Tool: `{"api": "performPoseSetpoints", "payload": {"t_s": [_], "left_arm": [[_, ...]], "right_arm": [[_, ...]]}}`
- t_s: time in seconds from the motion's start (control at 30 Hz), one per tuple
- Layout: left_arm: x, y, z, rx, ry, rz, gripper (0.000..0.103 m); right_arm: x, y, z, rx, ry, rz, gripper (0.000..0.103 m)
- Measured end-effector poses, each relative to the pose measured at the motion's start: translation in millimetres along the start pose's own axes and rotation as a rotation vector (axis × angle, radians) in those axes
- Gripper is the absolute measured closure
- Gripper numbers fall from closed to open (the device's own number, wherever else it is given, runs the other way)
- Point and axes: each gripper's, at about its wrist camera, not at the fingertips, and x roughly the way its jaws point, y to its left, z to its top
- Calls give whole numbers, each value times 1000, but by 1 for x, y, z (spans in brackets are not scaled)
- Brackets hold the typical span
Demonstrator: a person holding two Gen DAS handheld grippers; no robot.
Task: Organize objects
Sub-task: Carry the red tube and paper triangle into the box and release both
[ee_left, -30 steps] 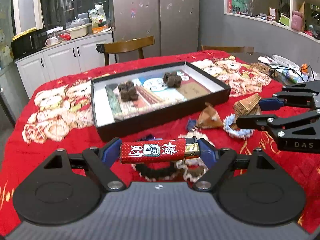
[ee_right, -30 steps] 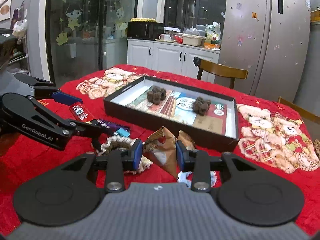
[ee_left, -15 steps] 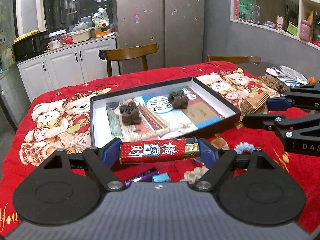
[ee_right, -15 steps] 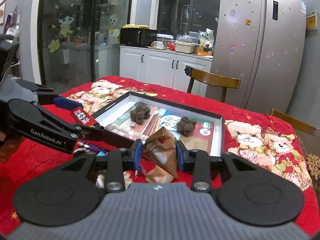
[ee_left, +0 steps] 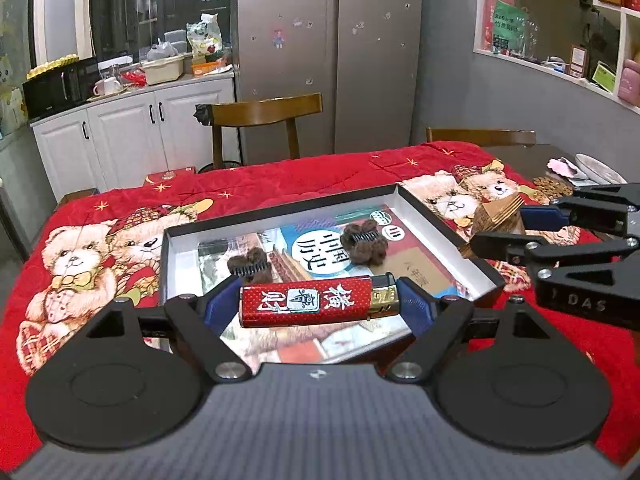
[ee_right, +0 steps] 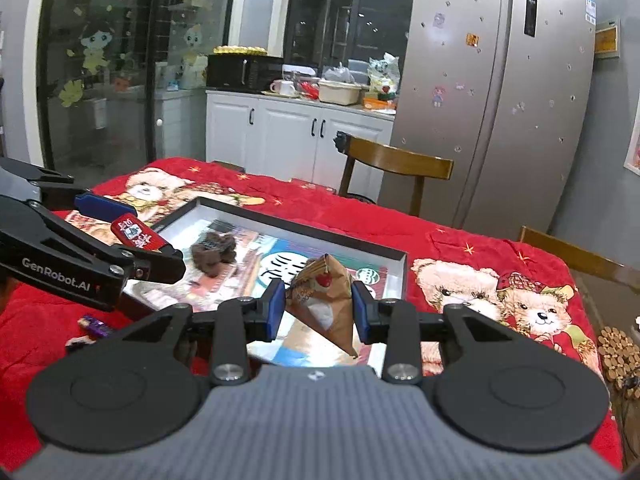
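Left to right across the table. At far left, the red bear-print blanket (ee_left: 100,264) covers the tabletop; on it, near the left gripper in the right wrist view, lies a small purple wrapped item (ee_right: 95,325).

Left gripper (ee_left: 320,306): clenched on a red lighter (ee_left: 308,305), which lies crosswise between the blue pads (ee_left: 218,306), metal cap toward the right pad. Lighter and gripper are held above the near end of the shallow black box (ee_left: 448,232).

Box interior: a printed sheet with Chinese characters lines the floor. Two brown fuzzy hair clips rest on it, one (ee_left: 251,265) toward the left, just beyond the lighter, the other (ee_left: 365,243) toward the right, well apart from the first.

Right gripper (ee_right: 319,306): clamped on a brown paper pyramid packet (ee_right: 325,300), apex upward, one corner hanging below the pads. It is held over the box's near right portion. In the left wrist view this gripper (ee_left: 532,224) enters from the right edge with the packet's folded edge showing past the box's right wall.

Background: a wooden chair (ee_left: 264,120) behind the table, white cabinets (ee_left: 132,136) and a steel refrigerator (ee_left: 332,52) beyond. At far right, a round woven coaster (ee_right: 618,354) lies at the blanket's edge.
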Motion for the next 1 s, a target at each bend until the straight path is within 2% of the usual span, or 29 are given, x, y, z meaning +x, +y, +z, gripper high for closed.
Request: {"api": "performPoseSetpoints", "payload": {"t_s": [0.23, 0.57, 0.83, 1.0], "left_arm": [[45, 2, 15, 5, 39, 0, 17], [111, 8, 15, -10, 120, 33, 17], [142, 13, 18, -9, 138, 56, 17], [152, 10, 21, 27, 137, 85, 17]], "right_arm": [[38, -12, 0, 14, 29, -14, 63], [89, -30, -5, 63, 83, -27, 63], [119, -42, -6, 94, 125, -29, 63], [132, -46, -9, 102, 146, -33, 63]]}}
